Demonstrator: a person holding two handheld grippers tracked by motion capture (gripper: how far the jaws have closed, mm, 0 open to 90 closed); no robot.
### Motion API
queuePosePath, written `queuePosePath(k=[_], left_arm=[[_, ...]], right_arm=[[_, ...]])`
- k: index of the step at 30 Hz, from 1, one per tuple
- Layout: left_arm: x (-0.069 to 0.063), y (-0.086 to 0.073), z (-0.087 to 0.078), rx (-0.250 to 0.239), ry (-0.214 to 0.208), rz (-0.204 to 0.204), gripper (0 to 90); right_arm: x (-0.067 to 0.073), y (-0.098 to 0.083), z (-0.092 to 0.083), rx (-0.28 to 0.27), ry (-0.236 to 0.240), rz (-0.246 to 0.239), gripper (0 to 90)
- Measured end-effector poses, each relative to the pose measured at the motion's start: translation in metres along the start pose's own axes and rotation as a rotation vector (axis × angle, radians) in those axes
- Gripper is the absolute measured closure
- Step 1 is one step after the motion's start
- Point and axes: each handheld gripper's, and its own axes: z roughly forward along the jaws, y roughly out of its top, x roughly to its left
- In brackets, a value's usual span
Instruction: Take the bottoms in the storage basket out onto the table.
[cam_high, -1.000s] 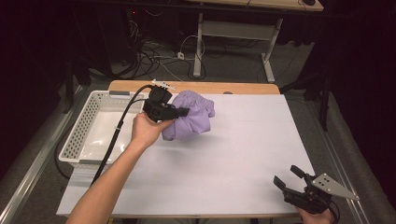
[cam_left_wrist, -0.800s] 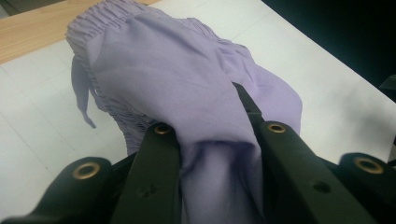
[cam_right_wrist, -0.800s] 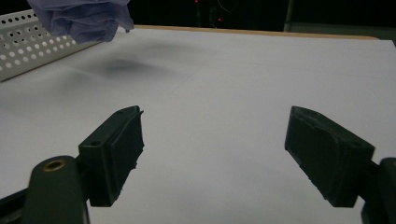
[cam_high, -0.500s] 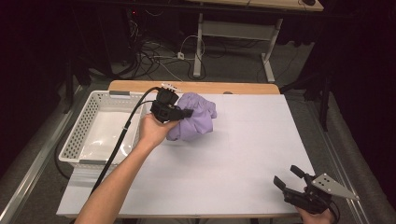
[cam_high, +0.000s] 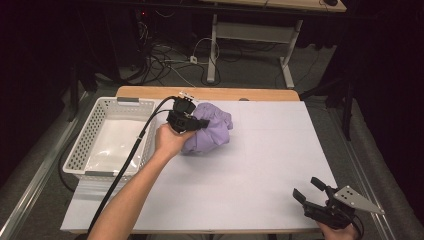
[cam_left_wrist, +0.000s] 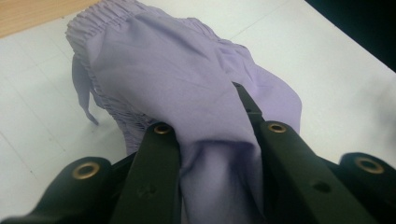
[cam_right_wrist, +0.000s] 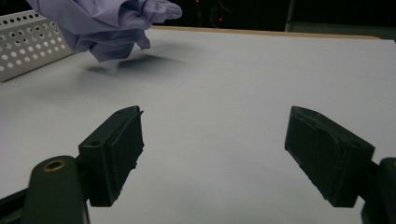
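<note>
A crumpled lilac garment (cam_high: 207, 131) with an elastic waistband hangs bunched just above the white table cover, right of the basket. My left gripper (cam_high: 196, 123) is shut on a fold of it; in the left gripper view the cloth (cam_left_wrist: 187, 93) is pinched between the two black jaws and drapes away over the table. In the right gripper view the garment (cam_right_wrist: 105, 21) hovers at the far left, its shadow beneath it. My right gripper (cam_high: 312, 189) rests at the table's near right corner, open, with nothing between its pads (cam_right_wrist: 119, 149).
A white perforated basket (cam_high: 90, 135) stands at the table's left side, its wall (cam_right_wrist: 28, 42) also seen from the right gripper. The wooden table edge (cam_high: 240, 93) runs along the back. A black cable (cam_high: 125, 165) trails from the left gripper along the forearm.
The left hand has carried the garment a little to the right and lower, toward the table's middle. The right gripper has stayed put.
</note>
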Motion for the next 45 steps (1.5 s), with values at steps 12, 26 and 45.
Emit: queuePosePath(k=[12,26,45], left_arm=[[0.008,-0.005,0.018,0.011,0.014,-0.038,74.6],[0.019,-0.013,0.038,0.039,0.031,-0.074,73.2],[0.032,-0.03,0.062,0.076,0.066,-0.096,69.5]], right_arm=[[0.0,0.0,0.0,0.001,0.001,0.0,20.2],[0.0,0.0,0.001,0.003,0.006,0.003,20.2],[0.0,0.0,0.001,0.005,0.011,0.003,20.2]])
